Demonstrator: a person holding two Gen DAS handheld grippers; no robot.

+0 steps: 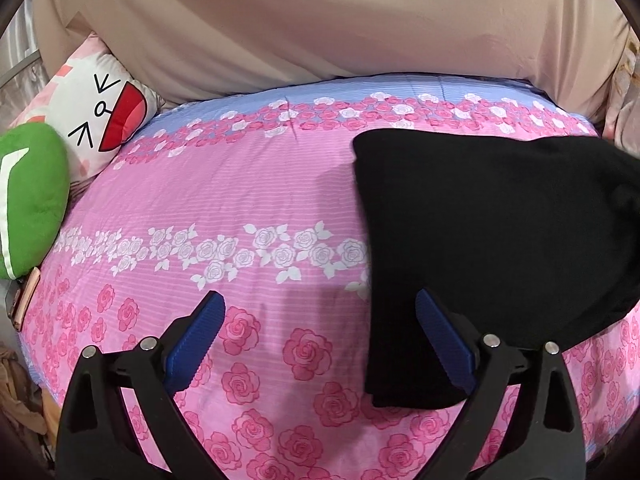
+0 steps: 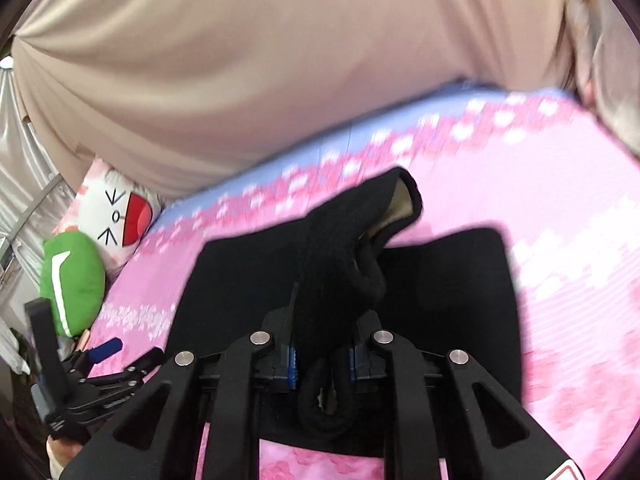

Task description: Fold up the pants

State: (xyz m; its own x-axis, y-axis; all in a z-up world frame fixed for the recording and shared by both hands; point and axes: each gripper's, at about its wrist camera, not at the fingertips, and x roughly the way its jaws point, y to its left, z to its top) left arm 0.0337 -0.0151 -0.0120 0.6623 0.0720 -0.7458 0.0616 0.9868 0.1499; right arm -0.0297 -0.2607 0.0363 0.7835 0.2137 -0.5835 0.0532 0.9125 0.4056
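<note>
The black pants (image 1: 492, 240) lie on the pink rose-print bed cover (image 1: 240, 208), at the right in the left wrist view. My left gripper (image 1: 320, 308) is open and empty above the cover; its right finger (image 1: 444, 340) is over the pants' left edge. In the right wrist view my right gripper (image 2: 322, 364) is shut on a bunched part of the pants (image 2: 344, 248) and holds it lifted above the rest of the pants, which lie flat. The left gripper (image 2: 100, 354) shows at the lower left of that view.
A green cushion (image 1: 32, 204) and a white cartoon-face pillow (image 1: 104, 116) sit at the bed's left side. A beige curtain (image 1: 320, 20) hangs behind the bed. A phone (image 1: 26, 300) lies at the left edge.
</note>
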